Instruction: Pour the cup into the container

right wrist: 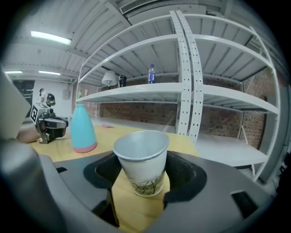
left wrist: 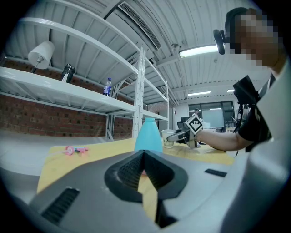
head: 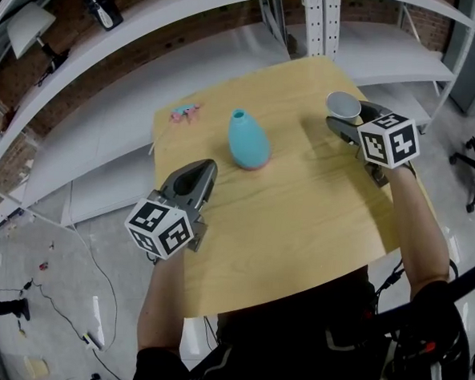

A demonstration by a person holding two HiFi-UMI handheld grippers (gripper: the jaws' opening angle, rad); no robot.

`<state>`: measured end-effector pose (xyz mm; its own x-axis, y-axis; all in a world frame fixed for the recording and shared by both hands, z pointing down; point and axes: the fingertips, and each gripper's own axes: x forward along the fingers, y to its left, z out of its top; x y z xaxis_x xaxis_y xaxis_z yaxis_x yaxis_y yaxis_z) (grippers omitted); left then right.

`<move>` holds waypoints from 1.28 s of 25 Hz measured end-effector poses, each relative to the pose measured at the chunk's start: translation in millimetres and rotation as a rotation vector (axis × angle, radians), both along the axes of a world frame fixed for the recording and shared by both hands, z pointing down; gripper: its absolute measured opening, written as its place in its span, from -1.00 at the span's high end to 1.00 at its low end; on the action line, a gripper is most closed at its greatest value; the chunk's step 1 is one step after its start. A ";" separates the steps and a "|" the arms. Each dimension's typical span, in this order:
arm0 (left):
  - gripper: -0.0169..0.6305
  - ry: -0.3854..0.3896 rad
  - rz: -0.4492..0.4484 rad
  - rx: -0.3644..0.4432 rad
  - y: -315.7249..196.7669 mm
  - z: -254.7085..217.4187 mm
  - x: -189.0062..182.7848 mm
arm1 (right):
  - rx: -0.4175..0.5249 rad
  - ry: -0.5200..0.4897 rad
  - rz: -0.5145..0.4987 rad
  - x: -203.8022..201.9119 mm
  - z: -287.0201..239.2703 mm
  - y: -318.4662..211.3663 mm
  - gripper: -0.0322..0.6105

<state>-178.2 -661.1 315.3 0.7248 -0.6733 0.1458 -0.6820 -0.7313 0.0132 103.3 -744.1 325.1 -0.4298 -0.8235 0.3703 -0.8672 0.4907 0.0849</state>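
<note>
Right tongs (right wrist: 142, 176) clasp the paper cup (right wrist: 138, 157), its grass print unseen from the head view; left tongs (left wrist: 143, 157) clenched empty.

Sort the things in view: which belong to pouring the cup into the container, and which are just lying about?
For the job:
paper cup, in the right gripper
teal container

Lying about:
small pink item
bottle on the shelf
</note>
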 end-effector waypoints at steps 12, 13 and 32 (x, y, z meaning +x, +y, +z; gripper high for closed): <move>0.97 -0.004 0.032 0.002 6.1 -0.7 7.0 | -0.023 -0.162 -0.002 11.6 5.1 -6.0 -0.03; 0.97 -0.003 0.032 0.002 5.5 -1.2 6.7 | -0.023 -0.157 0.000 11.7 4.6 -6.0 -0.03; 0.97 0.030 -0.060 0.078 121.6 -42.3 25.7 | 0.098 -0.176 0.053 41.2 -22.2 128.5 0.04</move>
<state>-152.5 -539.5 273.0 0.6857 -0.7245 0.0699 -0.7251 -0.6884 -0.0213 144.6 -615.6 302.9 -0.4359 -0.8750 0.2107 -0.8972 0.4409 -0.0252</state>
